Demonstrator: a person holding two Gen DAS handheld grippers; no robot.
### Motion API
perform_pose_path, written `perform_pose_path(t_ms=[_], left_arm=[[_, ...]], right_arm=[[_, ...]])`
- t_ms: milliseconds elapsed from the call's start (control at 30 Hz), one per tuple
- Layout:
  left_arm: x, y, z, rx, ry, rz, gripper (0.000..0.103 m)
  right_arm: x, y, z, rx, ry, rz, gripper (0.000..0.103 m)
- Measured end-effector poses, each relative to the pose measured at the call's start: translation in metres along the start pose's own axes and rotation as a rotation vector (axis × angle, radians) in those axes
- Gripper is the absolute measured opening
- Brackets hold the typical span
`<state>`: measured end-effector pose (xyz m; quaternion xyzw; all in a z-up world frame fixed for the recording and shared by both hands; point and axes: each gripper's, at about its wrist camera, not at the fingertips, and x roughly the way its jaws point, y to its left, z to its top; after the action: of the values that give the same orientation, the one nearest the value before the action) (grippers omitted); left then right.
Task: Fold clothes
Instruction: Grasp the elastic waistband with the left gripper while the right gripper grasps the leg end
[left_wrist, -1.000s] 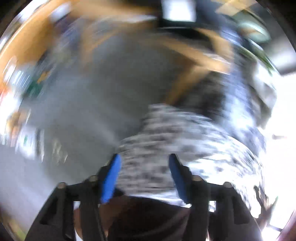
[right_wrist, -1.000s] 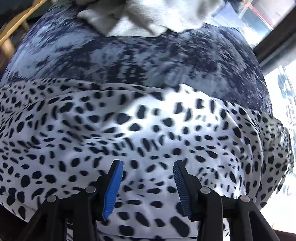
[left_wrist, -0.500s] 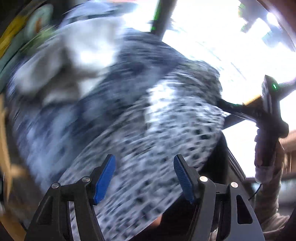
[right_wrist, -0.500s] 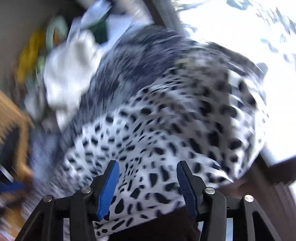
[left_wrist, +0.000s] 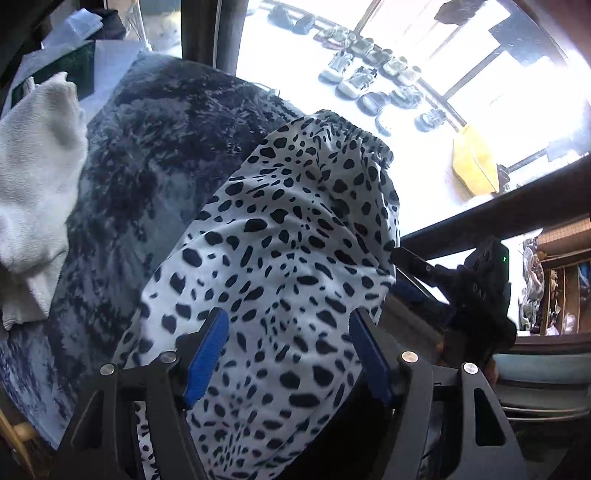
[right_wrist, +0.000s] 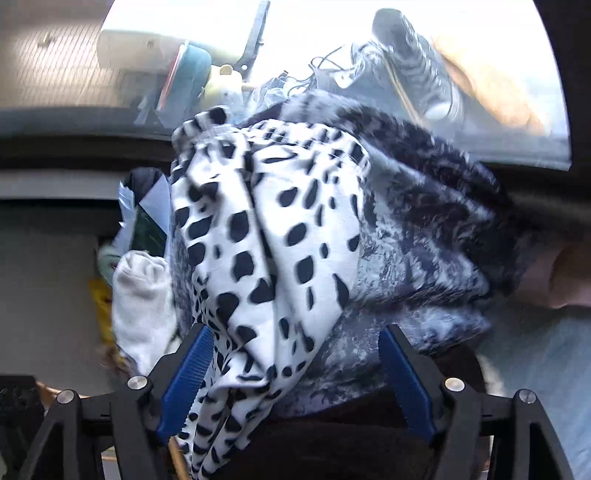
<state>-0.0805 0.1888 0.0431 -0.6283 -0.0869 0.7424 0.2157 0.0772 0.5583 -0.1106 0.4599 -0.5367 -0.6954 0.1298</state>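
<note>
Yellow bag (left_wrist: 474, 162) outside: left view only; sneaker (right_wrist: 417, 62): right.

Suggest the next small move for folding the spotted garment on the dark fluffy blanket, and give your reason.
Probably lower the right gripper, its jaws opening, onto the near edge of the spotted garment and close there. The garment lies bunched and creased on the fluffy blanket, neither gripper's pads press on it, and the left gripper hangs open above it, so a fresh hold must come before any fold.
</note>
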Motion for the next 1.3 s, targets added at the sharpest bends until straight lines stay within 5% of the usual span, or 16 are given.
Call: perform_pose_path(t_ms=[133, 233, 333, 367, 467, 633, 800, 933, 1033, 1167, 1300], left_arm=[[0.012, 0.001, 0.016, -0.070, 0.031, -0.042, 0.070], [0.015, 0.004, 0.020, -0.108, 0.033, -0.076, 0.070], [0.016, 0.008, 0.019, -0.130, 0.033, -0.081, 0.070], [0.016, 0.009, 0.019, -0.132, 0.036, -0.079, 0.070], [0.012, 0.015, 0.016, -0.147, 0.034, -0.082, 0.070], [-0.003, 0.026, 0.018, -0.167, 0.071, -0.169, 0.074], [-0.011, 0.020, 0.031, -0.125, 0.197, -0.302, 0.079], [-0.013, 0.004, 0.056, -0.025, 0.281, -0.165, 0.080], [0.000, -0.006, 0.073, 0.018, 0.408, -0.142, 0.080], [0.013, -0.023, 0.085, 0.100, 0.462, -0.004, 0.080], [0.024, -0.038, 0.081, 0.153, 0.491, 0.030, 0.080]], right_arm=[[0.004, -0.003, 0.008, 0.040, -0.026, 0.121, 0.081], [0.007, 0.004, 0.018, 0.030, -0.047, 0.119, 0.086], [0.015, 0.017, 0.022, -0.011, -0.021, 0.103, 0.077], [0.018, 0.022, 0.021, -0.036, -0.012, 0.084, 0.066], [0.020, 0.049, 0.013, -0.189, -0.024, -0.040, 0.005], [0.017, 0.114, -0.022, -0.583, -0.057, -0.179, 0.006], [0.018, 0.166, -0.077, -0.965, -0.028, -0.211, 0.005], [0.036, 0.179, -0.130, -1.228, 0.022, -0.308, 0.005], [0.048, 0.179, -0.171, -1.429, -0.009, -0.426, 0.005], [0.065, 0.178, -0.215, -1.649, -0.036, -0.549, 0.005], [0.091, 0.166, -0.259, -1.940, -0.069, -0.703, 0.005]])
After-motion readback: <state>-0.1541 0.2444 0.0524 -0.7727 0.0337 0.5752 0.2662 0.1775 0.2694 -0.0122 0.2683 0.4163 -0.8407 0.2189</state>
